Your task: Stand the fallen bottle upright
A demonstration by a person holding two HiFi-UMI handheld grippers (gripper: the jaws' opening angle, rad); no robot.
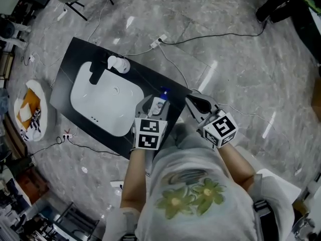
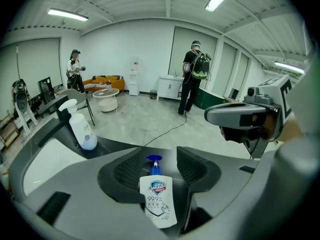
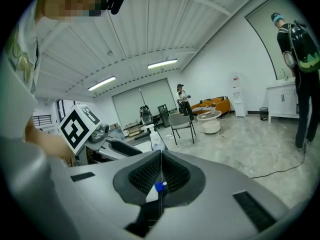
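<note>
While the person held both grippers low by the near corner of the black tabletop (image 1: 70, 69), the soap bottle (image 2: 159, 201) stood upright on that tabletop, its blue pump at 12 o'clock and its label facing the camera, right between the fingers of the left gripper (image 2: 162, 170). Those fingers were spread wide: in the left gripper view one ribbed pad sat at 9 o'clock of the pump and the other at 3 o'clock, with a gap showing on each side, so neither pad pressed on the bottle and nothing was gripped.

Seen from the head view, the bottle was at 4 o'clock of the white sink basin (image 1: 100, 104), close to the tabletop's edge, and the left gripper's marker cube (image 1: 149, 133) lay at 6 o'clock of it. At 3 o'clock of the bottle, apart from it, was the right gripper (image 1: 197, 103). Its fingers were closed together, the pads meeting in a single seam with nothing clamped between them; in the right gripper view the bottle's blue pump showed low at that seam, beyond the fingers.

Across the basin, at 11 o'clock of the soap bottle, a white pump bottle (image 1: 118, 63) stood upright, with the black faucet (image 1: 95, 73) just beside it at 8 o'clock
</note>
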